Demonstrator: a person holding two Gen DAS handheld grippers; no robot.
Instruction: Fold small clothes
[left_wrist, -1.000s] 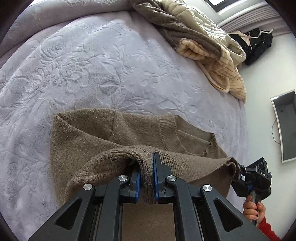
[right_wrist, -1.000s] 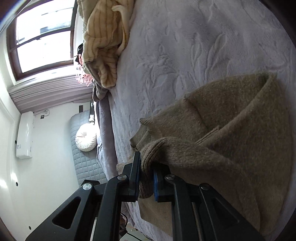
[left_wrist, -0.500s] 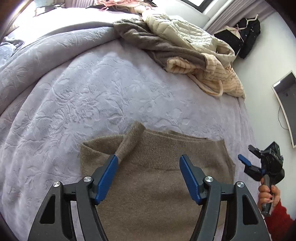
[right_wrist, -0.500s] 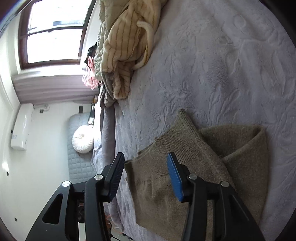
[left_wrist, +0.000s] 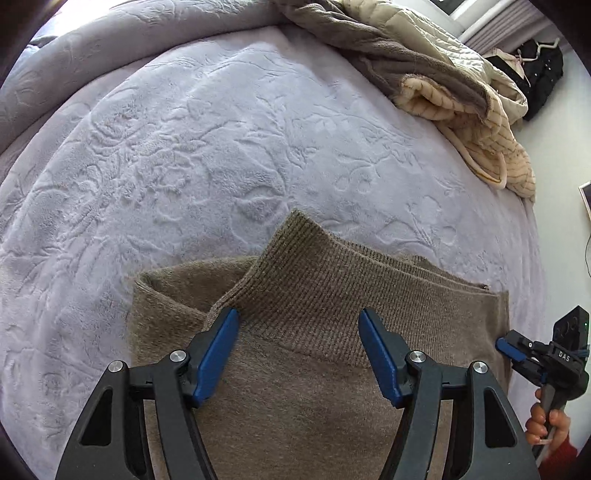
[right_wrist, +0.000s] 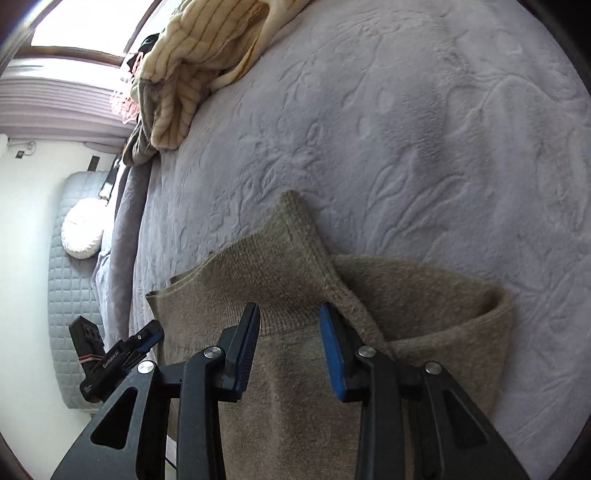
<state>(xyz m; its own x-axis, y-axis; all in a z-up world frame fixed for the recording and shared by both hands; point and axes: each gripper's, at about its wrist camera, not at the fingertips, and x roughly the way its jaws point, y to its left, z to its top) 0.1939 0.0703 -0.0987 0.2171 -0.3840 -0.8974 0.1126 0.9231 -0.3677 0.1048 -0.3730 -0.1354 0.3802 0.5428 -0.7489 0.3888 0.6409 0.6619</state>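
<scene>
While no box, basket or drawer appears in either view, the bed (left_wrist: 229, 155) serves as the carrying surface, its pale lilac embossed blanket bearing everything in sight. On the near part of it lies the brown sweater (left_wrist: 303, 398), folded flat, with its ribbed hem band turned up toward the far side and one corner of that band poking beyond the fold. Over the sweater's left portion hangs the left gripper (left_wrist: 297, 350), its blue-padded jaws spread wide on either side of the ribbed band, gripping nothing. Farther right, at the sweater's right edge, the right gripper (right_wrist: 289, 343) hangs with its jaws likewise spread, a narrower gap between them, and nothing pinched. At the far right corner of the bed sits a heap of clothes (left_wrist: 450, 92), cream striped fabric tangled with grey. Only the left wrist view shows the person's hand (left_wrist: 546, 424) with a red cuff wrapped around the right tool's handle, and dark clothing hanging against the wall behind the heap. Only the right wrist view shows the window (right_wrist: 88, 33), the grey quilted mat (right_wrist: 70, 288) on the floor beside the bed, the round white cushion (right_wrist: 82, 227) lying on that mat, and the sweater's open folded pocket on its far side.
</scene>
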